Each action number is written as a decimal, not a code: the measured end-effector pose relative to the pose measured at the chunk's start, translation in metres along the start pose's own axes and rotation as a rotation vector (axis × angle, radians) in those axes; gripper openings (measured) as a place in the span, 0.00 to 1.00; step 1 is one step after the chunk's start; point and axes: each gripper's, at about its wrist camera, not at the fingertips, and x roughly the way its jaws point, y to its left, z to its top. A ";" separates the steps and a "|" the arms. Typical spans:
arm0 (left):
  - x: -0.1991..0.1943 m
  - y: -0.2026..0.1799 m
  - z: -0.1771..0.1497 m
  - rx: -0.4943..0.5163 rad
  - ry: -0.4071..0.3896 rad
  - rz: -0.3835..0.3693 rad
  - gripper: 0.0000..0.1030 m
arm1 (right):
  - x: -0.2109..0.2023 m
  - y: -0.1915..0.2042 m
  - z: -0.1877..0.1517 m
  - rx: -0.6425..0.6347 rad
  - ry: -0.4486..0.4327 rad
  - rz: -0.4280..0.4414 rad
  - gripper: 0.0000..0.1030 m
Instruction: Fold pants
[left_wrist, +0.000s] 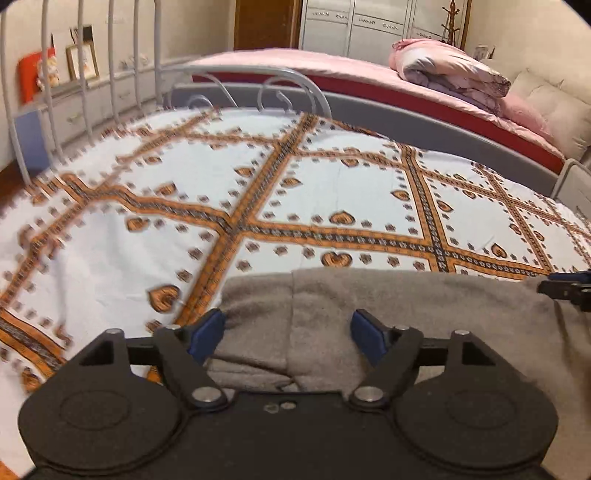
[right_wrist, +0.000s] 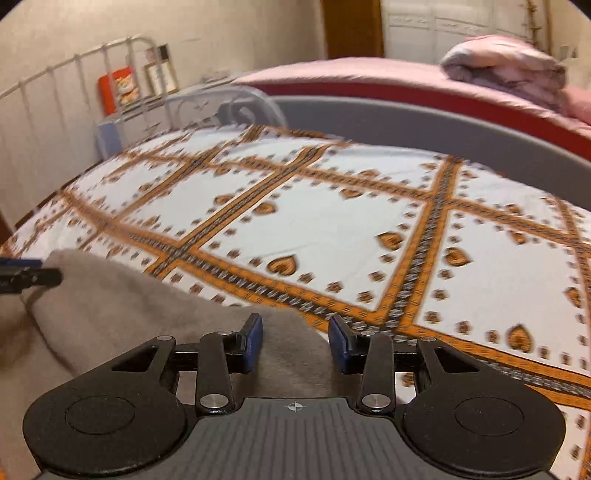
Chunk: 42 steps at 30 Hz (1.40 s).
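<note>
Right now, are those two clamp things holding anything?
No. Both the left hand-held gripper and the right hand-held gripper stand open over the grey pants, pads clear of the cloth.

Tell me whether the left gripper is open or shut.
Open. In the left wrist view the left gripper has its blue pads standing wide apart over the grey pants, pressing nothing.

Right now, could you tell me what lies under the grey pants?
The grey pants lie on the orange-patterned bedsheet. The sheet beneath them is covered, so anything there cannot be seen.
</note>
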 end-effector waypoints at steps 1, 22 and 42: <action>0.002 0.002 -0.001 -0.016 0.009 -0.018 0.63 | 0.001 0.002 -0.001 -0.014 0.006 -0.001 0.39; -0.047 -0.064 -0.020 0.204 -0.080 0.066 0.66 | -0.110 -0.035 -0.080 0.040 -0.126 -0.168 0.01; -0.095 -0.062 -0.039 0.157 -0.195 0.079 0.73 | -0.337 -0.241 -0.184 0.494 -0.159 -0.526 0.07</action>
